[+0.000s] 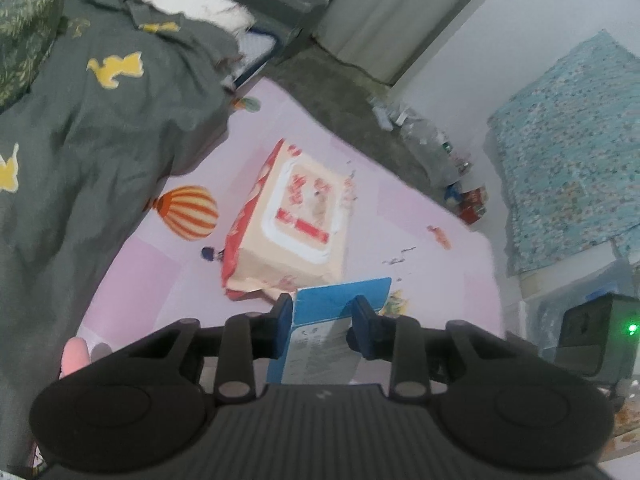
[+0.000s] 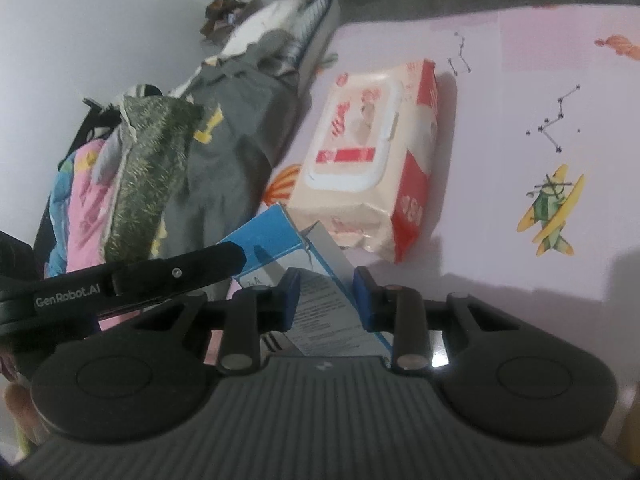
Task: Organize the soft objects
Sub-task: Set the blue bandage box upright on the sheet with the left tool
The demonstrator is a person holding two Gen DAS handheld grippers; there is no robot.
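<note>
A blue and white flat pack (image 1: 332, 332) sits between the fingers of my left gripper (image 1: 325, 322), which is shut on it above the pink play mat (image 1: 420, 248). My right gripper (image 2: 327, 296) is shut on the same blue pack (image 2: 320, 304), whose far end (image 2: 268, 240) sticks out to the left. The left gripper's black arm (image 2: 140, 280) crosses the right wrist view at left. A cream and red wet-wipes pack (image 1: 298, 216) lies flat on the mat just beyond both grippers; it also shows in the right wrist view (image 2: 368, 152).
A grey quilt with yellow shapes (image 1: 80, 128) is heaped at the mat's left. A green leafy cushion (image 2: 148, 168) and pink-blue bedding (image 2: 80, 200) lie there too. Bottles and cans (image 1: 452, 164) stand by the wall. A teal cloth (image 1: 568, 152) covers storage boxes at right.
</note>
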